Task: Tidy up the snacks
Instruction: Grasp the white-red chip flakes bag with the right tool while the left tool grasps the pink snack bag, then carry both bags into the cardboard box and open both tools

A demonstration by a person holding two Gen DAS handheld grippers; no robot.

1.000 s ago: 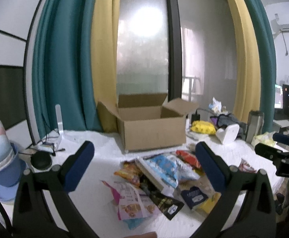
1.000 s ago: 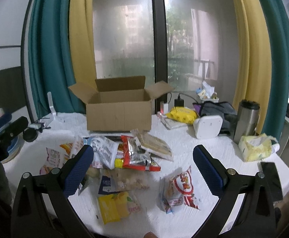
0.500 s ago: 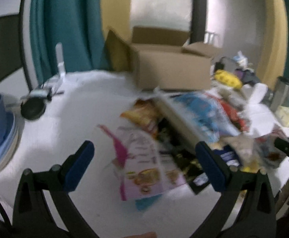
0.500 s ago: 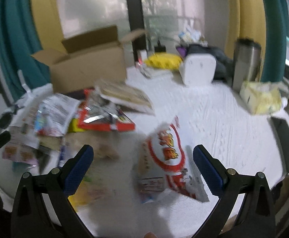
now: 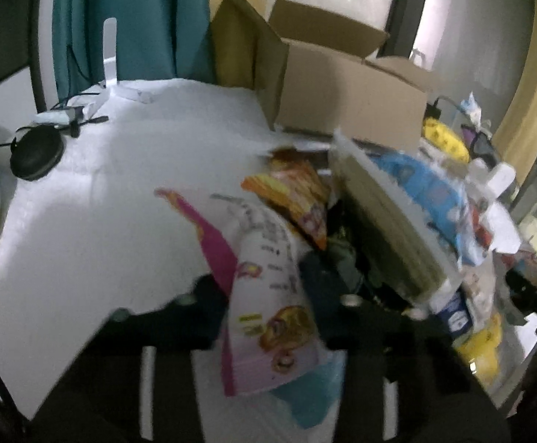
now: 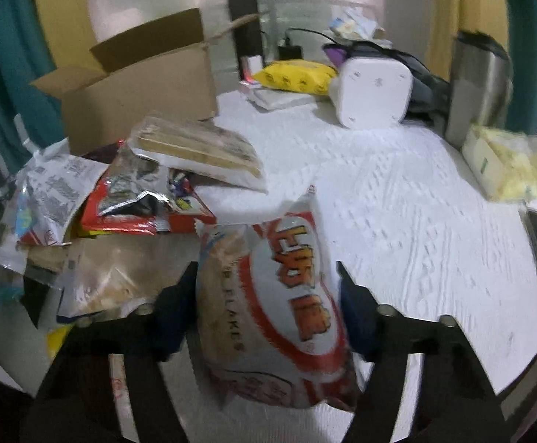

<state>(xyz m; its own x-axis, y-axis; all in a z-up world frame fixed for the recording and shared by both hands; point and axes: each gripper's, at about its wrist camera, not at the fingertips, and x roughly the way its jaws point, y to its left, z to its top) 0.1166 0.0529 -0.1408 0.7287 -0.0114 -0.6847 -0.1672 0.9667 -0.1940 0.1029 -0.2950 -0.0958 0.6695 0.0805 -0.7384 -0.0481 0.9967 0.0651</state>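
My left gripper has closed on a pink and white snack bag at the near edge of the snack pile. My right gripper has closed on a red and white flakes bag lying on the white tablecloth. An open cardboard box stands behind the pile; it also shows in the right wrist view. Other snack bags lie heaped to the left in the right wrist view.
A black round case and cables lie far left. A white device, a steel tumbler, a yellow packet and a tissue pack stand at the back right. Curtains and a window are behind.
Both grippers dropped toward the table and their jaws narrowed from wide open, the left onto the pink bag and the right onto the red and white flakes bag.
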